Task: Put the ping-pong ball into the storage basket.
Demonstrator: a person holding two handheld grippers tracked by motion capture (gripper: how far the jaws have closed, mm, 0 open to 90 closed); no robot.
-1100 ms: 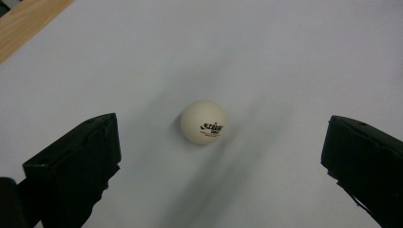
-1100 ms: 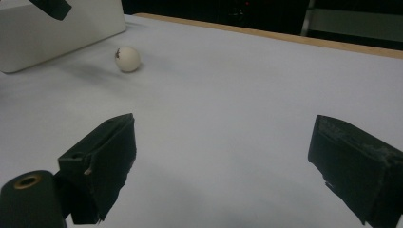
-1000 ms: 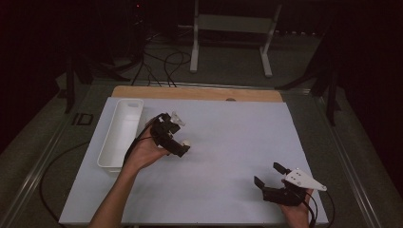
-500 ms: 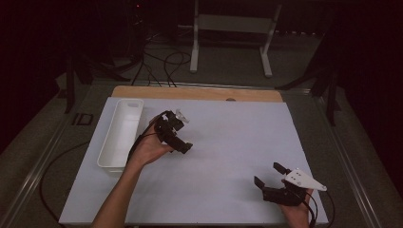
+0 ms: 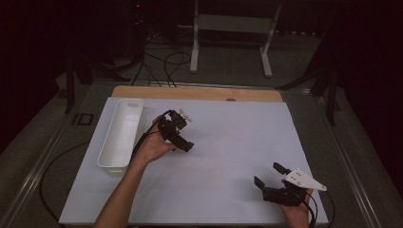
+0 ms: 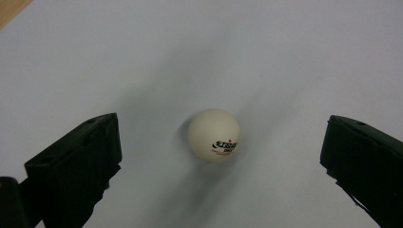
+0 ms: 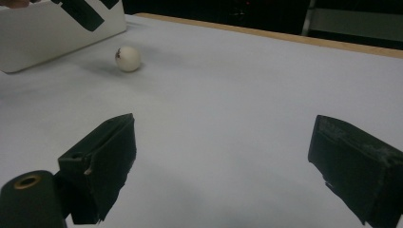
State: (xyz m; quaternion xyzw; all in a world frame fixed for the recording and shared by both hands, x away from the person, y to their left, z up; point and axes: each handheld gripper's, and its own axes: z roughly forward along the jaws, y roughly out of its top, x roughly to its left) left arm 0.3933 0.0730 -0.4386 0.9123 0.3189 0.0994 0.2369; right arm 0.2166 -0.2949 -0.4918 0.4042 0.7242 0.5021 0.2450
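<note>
left tool (image 6: pixel 223 161): jaws apart over ball (image 6: pixel 213 135), no contact | right tool (image 5: pixel 272 175): jaws apart, empty

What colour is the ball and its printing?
The ball is off-white with a black and red logo, clearest in the left gripper view.

Can't really make out the ball (image 6: pixel 214 135) in the high view, the left gripper (image 5: pixel 177 130) and hand sit over that spot. Its tiny print under the logo is too small to read in the left gripper view. In the right gripper view the white tray (image 7: pixel 57 33) gets chopped off at 10 o'clock by the frame edge, and the right gripper (image 7: pixel 223 166) has both jaws cut at the bottom.
</note>
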